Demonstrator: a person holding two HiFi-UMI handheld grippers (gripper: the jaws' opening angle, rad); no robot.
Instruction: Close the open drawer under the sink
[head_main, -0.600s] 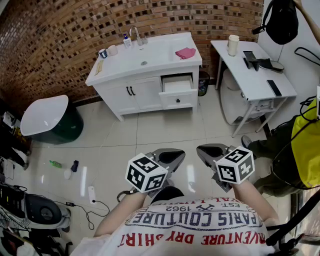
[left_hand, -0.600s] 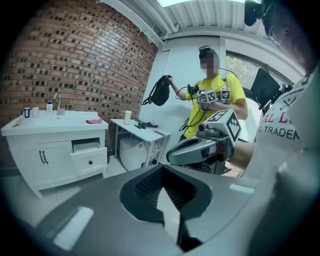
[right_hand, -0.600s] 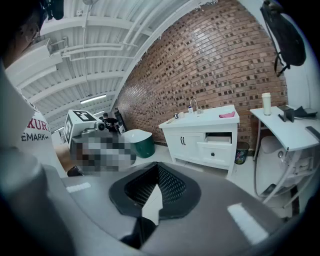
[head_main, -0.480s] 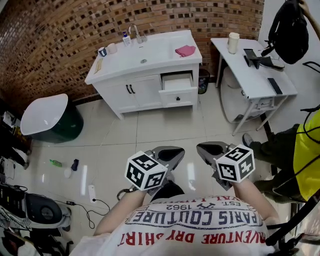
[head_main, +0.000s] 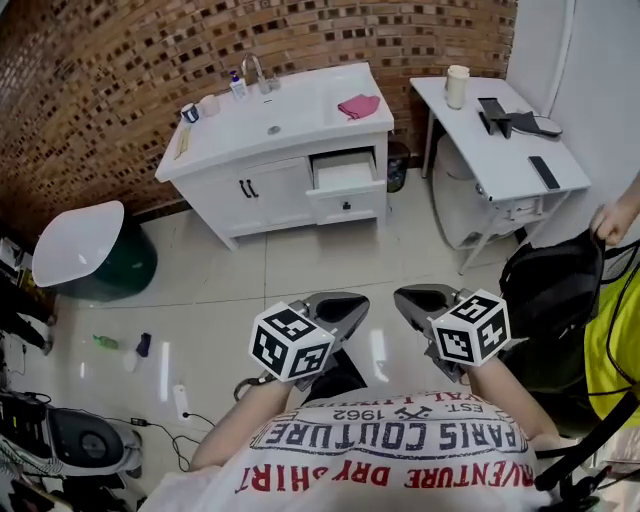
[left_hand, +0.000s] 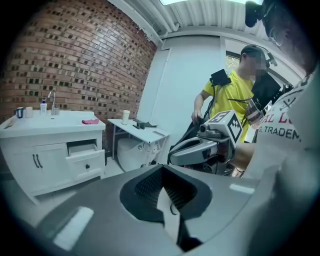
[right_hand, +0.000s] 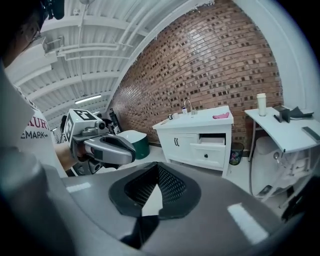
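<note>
Both my pairs of jaws are pressed together with nothing in them. The left gripper (head_main: 350, 305) and right gripper (head_main: 408, 298) sit side by side, close to my chest, tips pointing out over the tiled floor (head_main: 300, 265).

The drawer (head_main: 344, 178) is well ahead across that floor. It's the upper one on the right side of the white vanity cabinet (head_main: 250, 190), pulled out, with its black knob facing me. Only tile lies between me and it.

On top of the vanity there's a sink (head_main: 275, 125), a faucet (head_main: 252, 72) and a pink cloth (head_main: 358, 105). A white folding table (head_main: 500, 140) stands just right of it. A green bin (head_main: 85, 250) with a white lid is off to the left.

Close on my right, someone in yellow (head_main: 615, 340) has a hand on a black backpack (head_main: 550, 290).

My shirt (head_main: 400, 455) reads "PARIS COUTURE", "EST. 1962" and "DRY SHIRT", upside down from the head view.
</note>
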